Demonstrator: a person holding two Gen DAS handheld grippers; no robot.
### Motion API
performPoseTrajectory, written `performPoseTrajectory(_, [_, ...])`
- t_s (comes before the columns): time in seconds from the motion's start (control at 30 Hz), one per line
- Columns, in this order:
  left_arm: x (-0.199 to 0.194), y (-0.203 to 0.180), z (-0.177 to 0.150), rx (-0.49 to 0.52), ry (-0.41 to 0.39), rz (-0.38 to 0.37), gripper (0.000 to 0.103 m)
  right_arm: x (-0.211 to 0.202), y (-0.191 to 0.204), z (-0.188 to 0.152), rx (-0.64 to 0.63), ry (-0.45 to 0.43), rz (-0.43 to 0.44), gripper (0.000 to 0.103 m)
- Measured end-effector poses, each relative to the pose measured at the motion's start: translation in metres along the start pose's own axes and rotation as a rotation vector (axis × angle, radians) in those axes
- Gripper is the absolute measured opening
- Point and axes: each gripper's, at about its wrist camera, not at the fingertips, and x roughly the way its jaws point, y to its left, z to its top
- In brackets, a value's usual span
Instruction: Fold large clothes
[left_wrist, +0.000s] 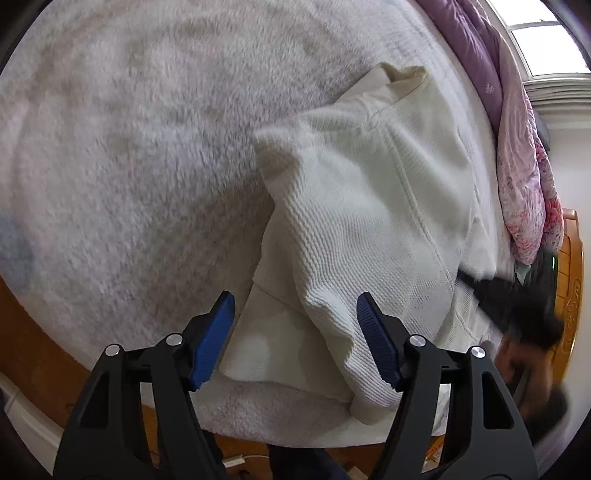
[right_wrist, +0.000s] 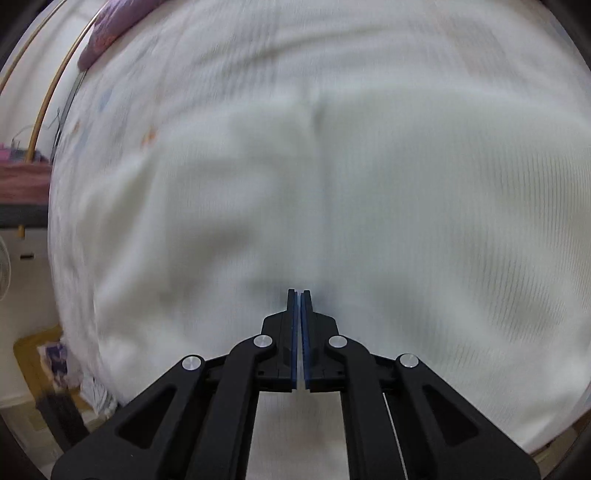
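A cream waffle-knit garment lies on a fuzzy white bed cover, its sleeve draped toward the near edge. My left gripper is open above the sleeve end, blue pads either side, holding nothing. My right gripper is shut with its pads together, just above the garment; no cloth shows between the pads. The right wrist view is blurred by motion. The right gripper also shows dark and blurred in the left wrist view, at the garment's right edge.
A purple and pink floral quilt is bunched along the far right of the bed. A wooden bed frame shows beyond it, a window above. The bed's near wooden edge lies at lower left. Floor clutter sits left of the bed.
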Motion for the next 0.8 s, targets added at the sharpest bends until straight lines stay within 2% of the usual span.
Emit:
performPoseTrajectory(0.1, [0.012, -0.002, -0.001, 0.004, 0.038, 0.008, 0.069, -0.005, -0.008, -0.045, 0.043, -0.038, -0.014, 0.001])
performPoseTrajectory(0.2, [0.017, -0.003, -0.001, 0.024, 0.043, 0.006, 0.069, 0.009, -0.022, -0.085, 0.141, 0.024, 0.008, 0.0])
performPoseTrajectory(0.3, [0.024, -0.004, 0.002, 0.017, 0.059, -0.002, 0.069, 0.016, -0.025, -0.112, 0.133, 0.012, 0.009, 0.0])
performPoseTrajectory(0.5, [0.033, -0.003, 0.005, 0.01, 0.072, -0.021, 0.07, 0.031, -0.038, -0.103, 0.166, 0.027, 0.023, 0.0])
performPoseTrajectory(0.63, [0.03, 0.014, 0.006, 0.01, 0.08, -0.031, 0.071, 0.031, -0.044, -0.11, 0.168, 0.01, 0.044, 0.0])
performPoseTrajectory(0.67, [0.031, 0.01, 0.007, 0.028, 0.082, -0.021, 0.067, 0.031, -0.045, -0.111, 0.166, 0.009, 0.044, 0.0])
performPoseTrajectory(0.7, [0.031, 0.004, 0.008, 0.052, 0.077, -0.024, 0.054, 0.03, -0.045, -0.112, 0.159, 0.006, 0.043, 0.0])
performPoseTrajectory(0.73, [0.031, 0.001, 0.009, 0.069, 0.08, -0.035, 0.049, 0.028, -0.046, -0.113, 0.149, 0.0, 0.042, 0.0])
performPoseTrajectory(0.8, [0.033, -0.005, 0.01, 0.093, 0.089, -0.027, 0.032, 0.021, -0.044, -0.115, 0.134, -0.017, 0.043, 0.003])
